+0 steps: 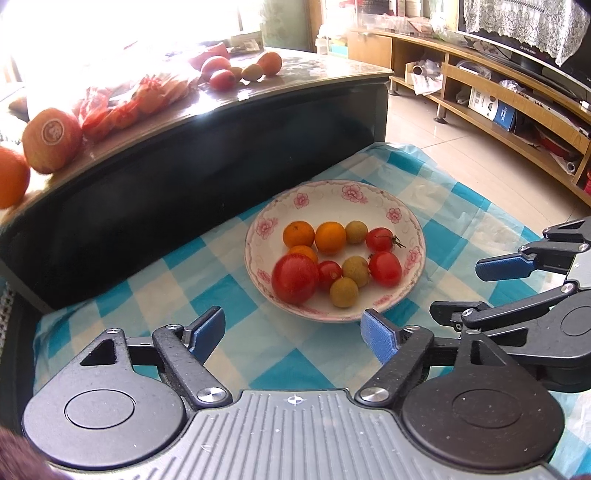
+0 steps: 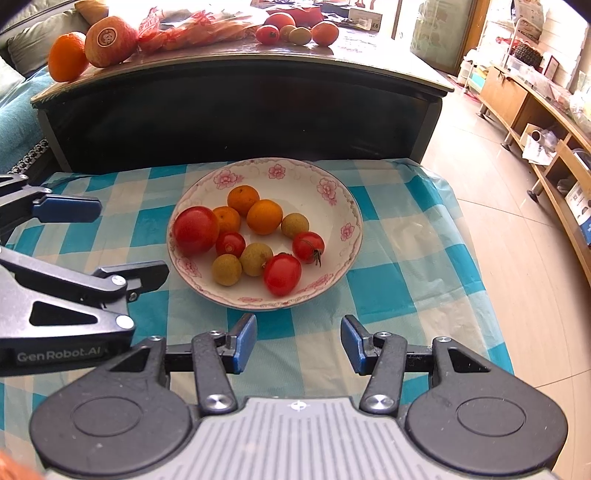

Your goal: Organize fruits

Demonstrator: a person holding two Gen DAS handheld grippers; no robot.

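Resting just ahead of both tongs, the floral-rimmed bowl (image 2: 325, 188) sits on a blue-and-white checked cloth (image 2: 399, 280) and holds ten small fruits: one large tomato (image 2: 195, 229), three cherry tomatoes (image 2: 282, 274), three small oranges (image 2: 264, 216) and three tan, longan-like fruits (image 2: 226, 269). Like kinds lie loosely together, the oranges toward the far side and the tan fruits nearer the tongs, though reds and tans mix in the middle.

Beyond the bowl, on the raised dark table (image 2: 243, 55), other fruit lies loose: an orange (image 2: 67, 55) and a stickered apple (image 2: 110, 36) off to the left, a red-printed bag (image 2: 192, 29), and a small cluster (image 2: 295, 31) farther back.

Judged against the task, the scene fits either a bowl partly filled with table fruit yet to come, or a finished sorting with the rest left out on purpose; these views do not settle which.

The left gripper (image 1: 294, 332) and right gripper (image 2: 298, 341) both stand wide apart and hold nothing, short of the bowl's near rim.

The left wrist view alone shows the television and long wooden shelf off to the right; the right wrist view alone shows a sofa cushion far left and the table fruit unglared.
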